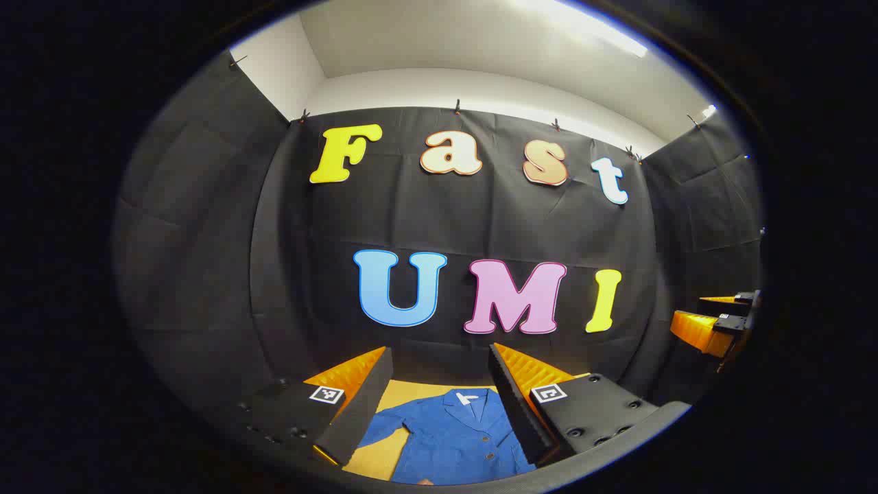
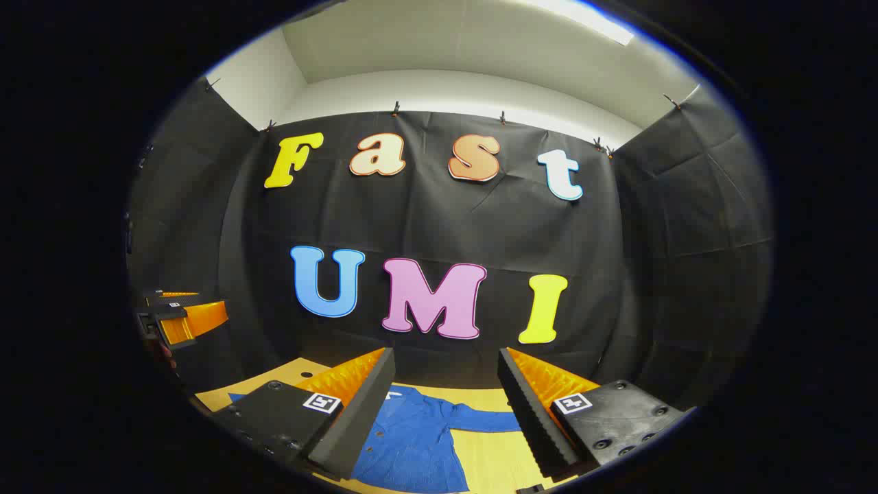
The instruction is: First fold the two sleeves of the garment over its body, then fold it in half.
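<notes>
Basically, both tools were up in the air and nothing was folded yet, judging by the spread sleeves. Left gripper (image 1: 439,394) had its jaws wide apart, holding nothing, hovering over the blue button-front cloth jacket (image 1: 456,439). Right gripper (image 2: 446,401) was likewise spread and empty above the same jacket (image 2: 418,439). Jacket lay flat on the tan wooden tabletop (image 2: 494,460), collar at the far end, one sleeve (image 1: 384,422) angled out left, the other sleeve (image 2: 483,420) stretched out right. Judgement: first step was a sleeve fold. To do it well, I'd have dropped down to the cuff end, pinched only the sleeve's cloth, lifted low, and carried it across the chest, laying it flat without dragging the body. Beyond the table's far edge hung the black cloth wall (image 2: 446,226).
</notes>
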### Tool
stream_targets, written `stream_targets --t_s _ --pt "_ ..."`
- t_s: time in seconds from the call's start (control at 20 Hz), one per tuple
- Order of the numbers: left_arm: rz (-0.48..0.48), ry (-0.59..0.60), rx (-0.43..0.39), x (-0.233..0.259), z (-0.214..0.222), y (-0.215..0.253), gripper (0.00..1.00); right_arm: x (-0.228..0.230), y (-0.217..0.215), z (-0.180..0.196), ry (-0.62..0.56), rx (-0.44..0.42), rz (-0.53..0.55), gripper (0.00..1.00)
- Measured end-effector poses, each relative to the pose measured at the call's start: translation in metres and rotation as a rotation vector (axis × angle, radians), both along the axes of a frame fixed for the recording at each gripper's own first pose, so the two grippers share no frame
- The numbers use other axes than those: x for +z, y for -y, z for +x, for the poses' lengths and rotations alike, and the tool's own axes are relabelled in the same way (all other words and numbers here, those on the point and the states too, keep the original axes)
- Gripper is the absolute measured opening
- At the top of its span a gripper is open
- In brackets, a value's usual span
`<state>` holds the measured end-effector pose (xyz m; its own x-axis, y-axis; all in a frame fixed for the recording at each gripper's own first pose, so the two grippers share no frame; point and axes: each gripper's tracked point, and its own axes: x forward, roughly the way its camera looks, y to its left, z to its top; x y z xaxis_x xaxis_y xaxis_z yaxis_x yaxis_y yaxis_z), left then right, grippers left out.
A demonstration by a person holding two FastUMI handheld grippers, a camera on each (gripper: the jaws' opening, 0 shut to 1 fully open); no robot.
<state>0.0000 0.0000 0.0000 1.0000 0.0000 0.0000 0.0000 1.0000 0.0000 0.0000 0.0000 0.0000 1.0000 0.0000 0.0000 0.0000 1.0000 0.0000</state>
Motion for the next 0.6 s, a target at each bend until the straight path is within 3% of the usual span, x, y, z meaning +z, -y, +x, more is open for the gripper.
stream_targets --t_s 0.05,0.2,0.25,0.3,0.6 --pt "0.0 0.0 -0.003 0.001 0.0 0.0 0.81 0.001 0.0 0.001 0.003 0.001 -0.006 0.96" --pt "0.002 0.004 0.007 0.002 0.0 -0.005 0.81 0.008 0.0 0.002 0.015 0.006 -0.024 0.96" --pt "0.003 0.007 0.011 0.001 0.0 -0.006 0.81 0.009 0.001 0.003 0.019 0.007 -0.035 0.87" --pt "0.004 0.01 0.019 0.0 -0.002 -0.008 0.81 0.01 0.0 0.004 0.023 0.013 -0.049 0.96" --pt "-0.002 0.017 0.014 0.001 -0.004 -0.007 0.81 0.016 -0.011 0.011 0.035 0.06 -0.11 0.96"
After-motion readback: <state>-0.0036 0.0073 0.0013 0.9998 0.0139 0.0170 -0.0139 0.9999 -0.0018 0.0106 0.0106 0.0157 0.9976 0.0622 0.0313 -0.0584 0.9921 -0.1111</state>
